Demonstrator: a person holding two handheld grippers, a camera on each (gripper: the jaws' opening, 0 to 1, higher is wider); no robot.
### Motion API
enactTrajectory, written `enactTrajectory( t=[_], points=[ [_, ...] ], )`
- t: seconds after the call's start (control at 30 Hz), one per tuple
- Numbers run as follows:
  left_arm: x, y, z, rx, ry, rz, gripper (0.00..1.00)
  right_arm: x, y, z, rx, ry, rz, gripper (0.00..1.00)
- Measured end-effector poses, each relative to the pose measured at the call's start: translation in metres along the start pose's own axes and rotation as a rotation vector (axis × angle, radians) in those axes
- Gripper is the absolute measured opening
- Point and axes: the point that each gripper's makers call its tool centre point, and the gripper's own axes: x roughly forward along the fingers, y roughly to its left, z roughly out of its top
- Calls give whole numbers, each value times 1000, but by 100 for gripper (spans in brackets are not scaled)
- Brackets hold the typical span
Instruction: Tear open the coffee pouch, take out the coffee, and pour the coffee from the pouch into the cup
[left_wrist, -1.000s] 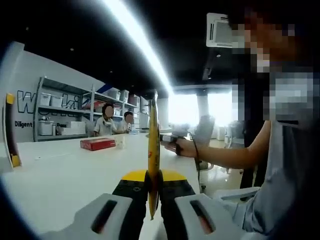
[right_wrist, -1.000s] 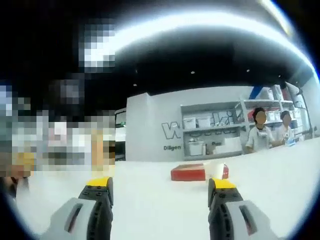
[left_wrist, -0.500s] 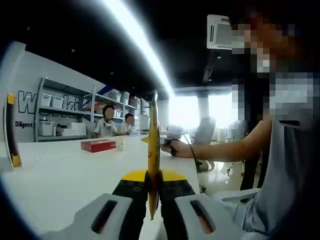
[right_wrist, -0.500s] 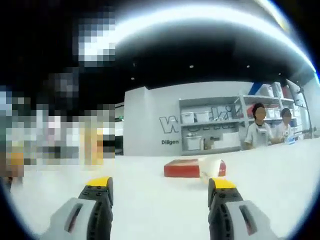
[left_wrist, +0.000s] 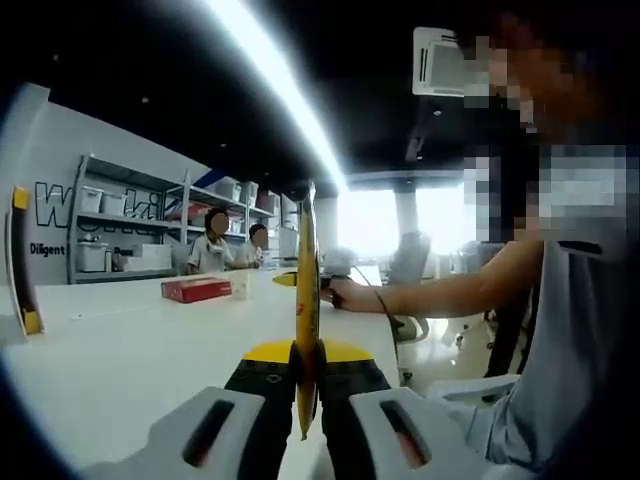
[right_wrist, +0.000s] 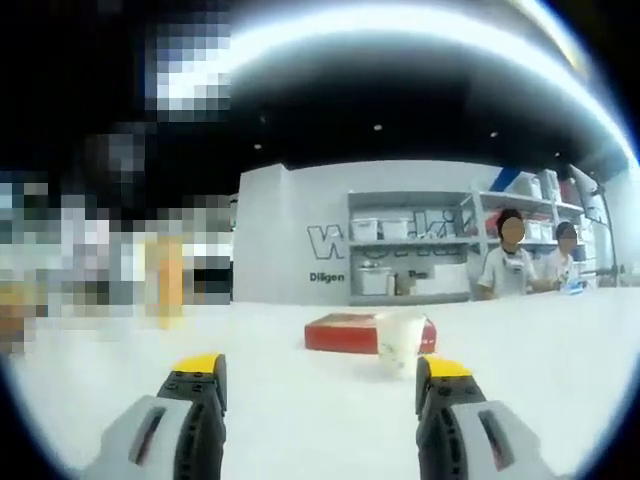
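Your left gripper (left_wrist: 306, 375) stayed low over the white table (left_wrist: 120, 350), its jaws closed on the yellow coffee pouch (left_wrist: 306, 300), which stood upright and edge-on between them. In the left gripper view your other arm reached out across the table's far edge, the hand (left_wrist: 345, 293) a little lower and nearer the pouch than half a second earlier. Your right gripper (right_wrist: 320, 400) pointed level across the table with its jaws wide apart and nothing between them. Its view had swung, so the white cup (right_wrist: 400, 340) and the red box (right_wrist: 345, 333) just behind it sat lower and closer to centre than before. Shelving (right_wrist: 420, 245) and two people (right_wrist: 510, 262) stood at the far wall.
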Motion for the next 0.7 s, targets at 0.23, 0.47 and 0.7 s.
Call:
enactTrajectory(
  t=[0.23, 0.47, 0.7],
  points=[
    [0, -1, -1, 10, 5, 1, 11, 21, -13, -8, -25, 36, -21, 76],
    [0, 0, -1, 12, 7, 5, 11, 40, -35, -15, -12, 61, -78, 75],
    [0, 0, 0, 0, 3, -2, 11, 63, -48, -22, -35, 93, -102, 74]
  ],
)
